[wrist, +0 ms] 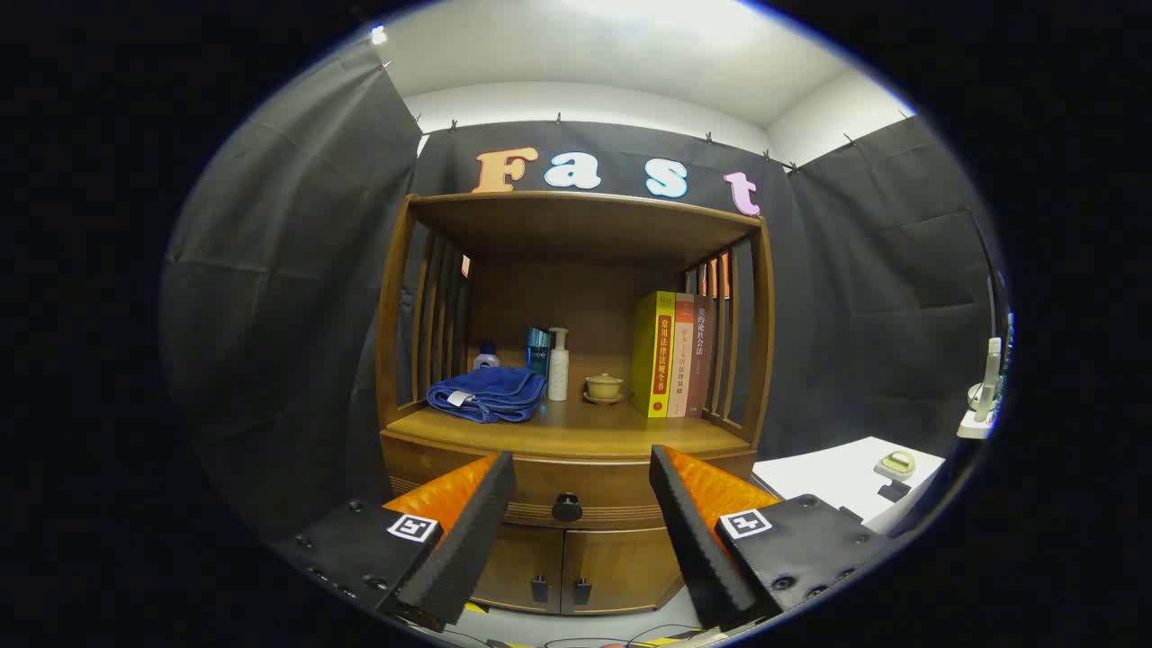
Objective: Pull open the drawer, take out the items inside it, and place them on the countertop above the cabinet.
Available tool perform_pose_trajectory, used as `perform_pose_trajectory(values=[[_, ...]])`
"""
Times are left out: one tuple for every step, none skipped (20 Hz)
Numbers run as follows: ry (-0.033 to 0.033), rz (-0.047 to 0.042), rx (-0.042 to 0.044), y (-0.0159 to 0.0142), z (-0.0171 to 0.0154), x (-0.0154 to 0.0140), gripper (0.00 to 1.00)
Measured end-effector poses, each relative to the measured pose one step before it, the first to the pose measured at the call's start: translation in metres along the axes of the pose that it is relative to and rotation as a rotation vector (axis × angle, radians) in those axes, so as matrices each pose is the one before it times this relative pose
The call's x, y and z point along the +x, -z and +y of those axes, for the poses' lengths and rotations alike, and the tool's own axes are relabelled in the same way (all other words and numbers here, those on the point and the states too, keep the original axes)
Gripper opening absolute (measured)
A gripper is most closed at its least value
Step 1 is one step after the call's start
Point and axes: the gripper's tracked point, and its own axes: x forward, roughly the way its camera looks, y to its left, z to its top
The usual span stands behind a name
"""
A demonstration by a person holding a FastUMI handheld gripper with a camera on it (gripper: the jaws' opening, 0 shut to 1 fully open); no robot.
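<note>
Gripper view, claw (582, 468) wide open, empty, drawer (567, 490) closed, knob (567, 507) ahead.

My tongs (580, 468) end in two wedge-shaped fingers (468, 540) with ridged, saw-toothed inner faces. Each sits on a flat dark mounting block studded with round screw heads, and each block carries a small square black-and-white marker tag near the finger's base.

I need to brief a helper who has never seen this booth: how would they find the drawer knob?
Start at the wooden cabinet. Below its countertop runs the closed drawer; the knob sits centred on it, seen between the gripper's open jaws. It is single and round, unlike the paired door handles lower down.
</note>
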Motion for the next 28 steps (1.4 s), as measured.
perform_pose_trajectory(values=[[-0.00057, 0.00121, 0.00923, 0.0002, -0.0004, 0.00011, 0.98], [-0.00241, 0.00161, 0.00892, -0.00042, -0.00042, -0.00001, 0.98], [-0.00173, -0.00116, 0.00924, 0.00013, 0.00048, -0.0004, 0.98], [0.001, -0.00232, 0.00852, -0.00033, -0.0015, -0.00036, 0.98], [0.00037, -0.00133, 0.00769, -0.00001, -0.00104, 0.00025, 0.98], [0.00055, 0.00057, 0.00635, 0.00033, -0.00013, 0.00001, 0.98], [0.00161, -0.00013, 0.00647, -0.00048, -0.00061, 0.00002, 0.98], [0.00073, 0.00108, 0.00578, 0.00081, -0.00102, 0.00022, 0.98], [-0.00012, 0.00016, 0.0052, 0.00105, -0.0005, 0.00074, 0.98], [0.00174, 0.0015, 0.00362, 0.00013, -0.00122, -0.00026, 0.98], [0.00222, 0.00002, 0.00197, -0.00026, -0.00089, -0.00014, 0.98], [0.00157, -0.00055, 0.0016, -0.00008, -0.00066, 0.00015, 0.98], [0.00145, -0.00053, 0.00111, 0.00046, -0.00061, 0.00024, 0.98], [0.00061, 0.00103, 0.00038, 0.00052, -0.00022, -0.00043, 0.98], [0.00027, 0.00032, 0.00069, -0.00014, -0.00028, 0.00048, 0.98], [-0.00024, 0.00084, 0.00062, 0.00054, 0.00036, -0.00019, 0.98], [-0.00041, -0.00079, 0.00122, 0.00019, 0.00049, 0.00005, 0.98], [-0.00028, -0.00105, 0.00095, -0.00097, 0.00005, 0.00008, 0.98], [-0.00082, -0.00062, 0.00039, 0.00021, 0.00019, 0.00071, 0.98], [-0.0005, 0.00018, -0.00056, 0.00044, -0.00013, -0.00024, 0.98], [-0.00036, 0.00093, -0.0005, 0.0004, 0.00015, -0.0001, 0.98], [-0.00024, 0.00149, 0.00049, 0.00066, 0.00021, 0.0004, 0.98], [0.00016, -0.00016, 0.0021, 0.00036, -0.00015, -0.00004, 0.98], [-0.00028, -0.00042, 0.00106, -0.00013, 0.00003, -0.00027, 0.98], [0.00054, -0.00053, -0.00018, -0.00059, 0.00039, -0.00007, 0.98], [0.00127, 0.00002, -0.0009, 0.00024, -0.001, -0.00009, 0.98], [0.00059, -0.00003, -0.00034, 0.00044, -0.00022, -0.00002, 0.98], [0.00038, 0.00133, 0.00046, 0.00033, 0.00007, 0.0006, 0.98]])
